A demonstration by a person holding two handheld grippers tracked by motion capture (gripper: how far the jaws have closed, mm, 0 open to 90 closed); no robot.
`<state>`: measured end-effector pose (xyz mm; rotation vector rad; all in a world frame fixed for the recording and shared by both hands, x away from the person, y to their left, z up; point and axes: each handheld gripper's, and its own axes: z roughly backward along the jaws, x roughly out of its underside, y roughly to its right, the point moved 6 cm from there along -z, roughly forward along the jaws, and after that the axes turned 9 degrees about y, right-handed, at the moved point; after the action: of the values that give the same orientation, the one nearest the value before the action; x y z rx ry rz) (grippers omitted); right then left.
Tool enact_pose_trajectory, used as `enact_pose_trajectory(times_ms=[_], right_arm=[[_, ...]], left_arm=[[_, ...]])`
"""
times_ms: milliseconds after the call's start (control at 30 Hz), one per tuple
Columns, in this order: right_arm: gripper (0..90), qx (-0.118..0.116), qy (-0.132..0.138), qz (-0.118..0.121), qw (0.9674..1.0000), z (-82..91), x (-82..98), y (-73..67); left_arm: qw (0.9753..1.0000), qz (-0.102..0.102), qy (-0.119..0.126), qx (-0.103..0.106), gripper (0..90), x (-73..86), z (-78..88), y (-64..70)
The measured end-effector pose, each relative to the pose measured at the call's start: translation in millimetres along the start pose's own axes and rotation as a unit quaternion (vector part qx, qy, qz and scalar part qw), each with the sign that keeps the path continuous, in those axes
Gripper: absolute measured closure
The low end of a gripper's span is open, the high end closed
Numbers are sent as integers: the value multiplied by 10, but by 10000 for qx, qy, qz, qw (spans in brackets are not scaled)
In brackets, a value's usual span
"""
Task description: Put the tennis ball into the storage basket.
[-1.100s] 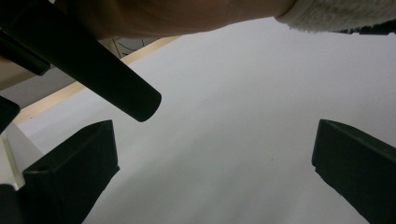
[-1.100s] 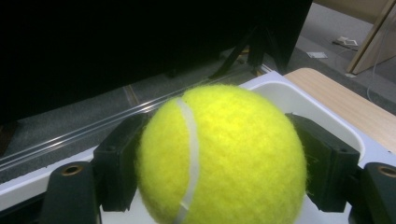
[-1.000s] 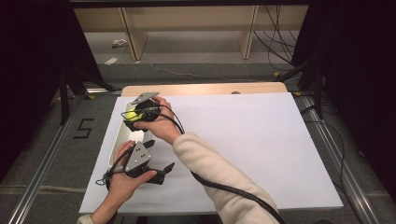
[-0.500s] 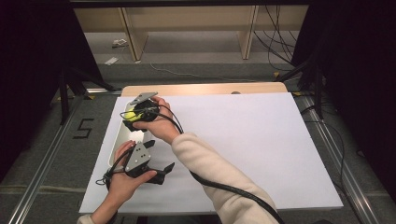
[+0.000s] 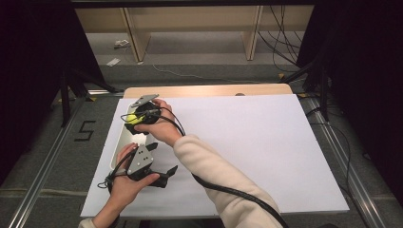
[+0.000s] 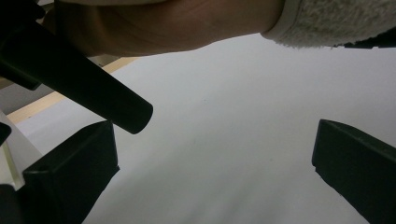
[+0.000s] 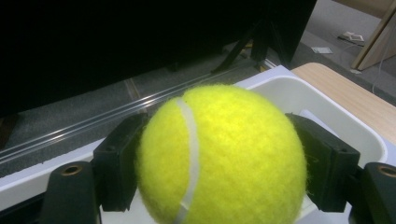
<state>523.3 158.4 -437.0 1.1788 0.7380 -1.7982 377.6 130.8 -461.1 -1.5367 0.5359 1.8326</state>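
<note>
**While the ball hung over the tray: a carry near its end**

As the right gripper (image 7: 219,158) clamped the tennis ball (image 7: 219,156) between its jaws, it hovered above the white tray (image 7: 327,100) at the table's (image 5: 266,142) left edge. The left gripper (image 5: 164,175) rested nearby, jaws apart and empty. Judged step: placing; the next move called for lowering, then release.

Nothing has visibly changed; both tongs (image 5: 164,173) sit where they were.
</note>
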Motion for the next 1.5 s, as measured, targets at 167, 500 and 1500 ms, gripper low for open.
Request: enact_pose_trajectory(times_ms=[167, 500, 1500], right_arm=[[261, -15, -25, 14, 10000, -12, -2, -11], [260, -49, -99, 39, 9999, -31, 10, -11], [258, -85, -267, 37, 9996, -129, 57, -12]], left_arm=[[10000, 11, 3, 1, 0, -1, 0, 3], [10000, 16, -6, -2, 0, 1, 4, -3], [10000, -6, -20, 23, 0, 2, -4, 12]])
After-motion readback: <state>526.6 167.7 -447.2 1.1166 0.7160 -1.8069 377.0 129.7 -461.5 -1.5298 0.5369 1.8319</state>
